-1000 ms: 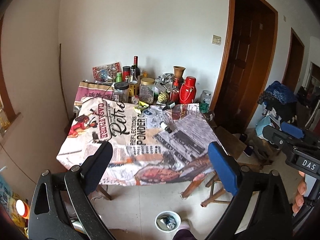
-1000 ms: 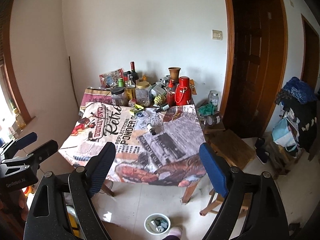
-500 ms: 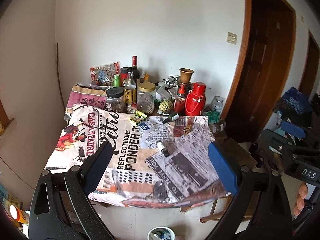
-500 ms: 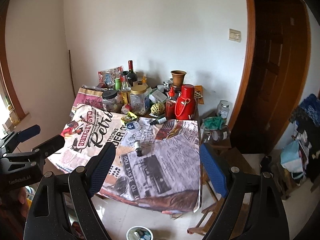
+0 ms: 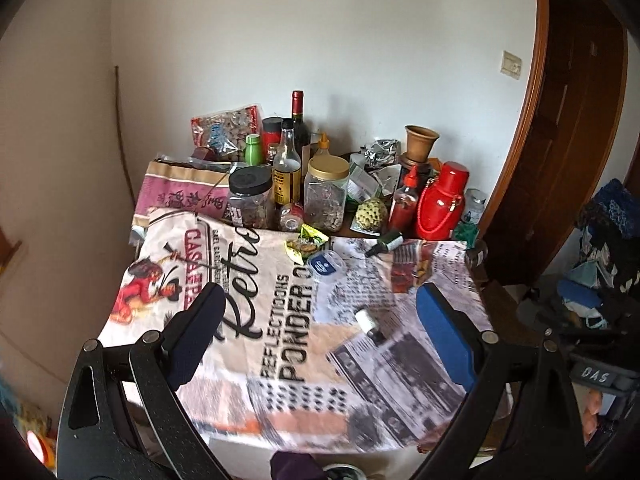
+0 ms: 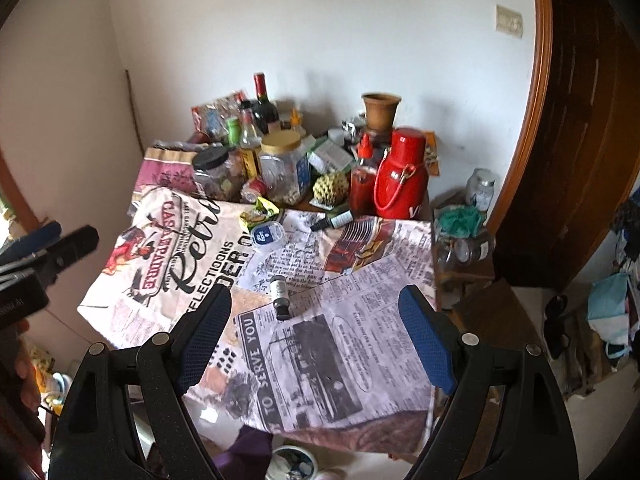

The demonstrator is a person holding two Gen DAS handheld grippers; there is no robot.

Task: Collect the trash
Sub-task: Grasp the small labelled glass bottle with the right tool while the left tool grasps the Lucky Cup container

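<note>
The right tool (image 6: 314, 334) is held with its jaws spread wide and nothing gripped between them, angled down over the near part of the table (image 6: 360, 360), which is covered by a printed cloth. Just ahead of the gap, slightly toward the left finger, a small dark bottle with a white label (image 6: 279, 295) lies on its side on the cloth, untouched. Further ahead, a blue-lidded clear container (image 6: 267, 234) and a yellow-green crumpled wrapper (image 6: 259, 210) are seen close together, and to their right a small dropper bottle (image 6: 334, 221) lies flat. Beyond these, the far edge is crowded with jars, bottles and a red flask (image 6: 400, 172). Below the tool, at the foot of the table, a small white bin (image 6: 292, 462) holding scraps stands on the floor.

The left tool (image 5: 320, 330) is likewise held wide apart and empty, pointed down at the same cloth. The small bottle (image 5: 370, 322) lies within the span of its jaws, nearer the right finger, with no contact. The blue-lidded container (image 5: 325, 265) and the wrapper (image 5: 306, 242) lie ahead of the gap, the dropper bottle (image 5: 386, 242) ahead and to the right. The red flask (image 5: 440, 204) stands beyond that. The other tool's black frame is visible at the far right edge of this view, and part of a hand is seen beneath it.
</note>
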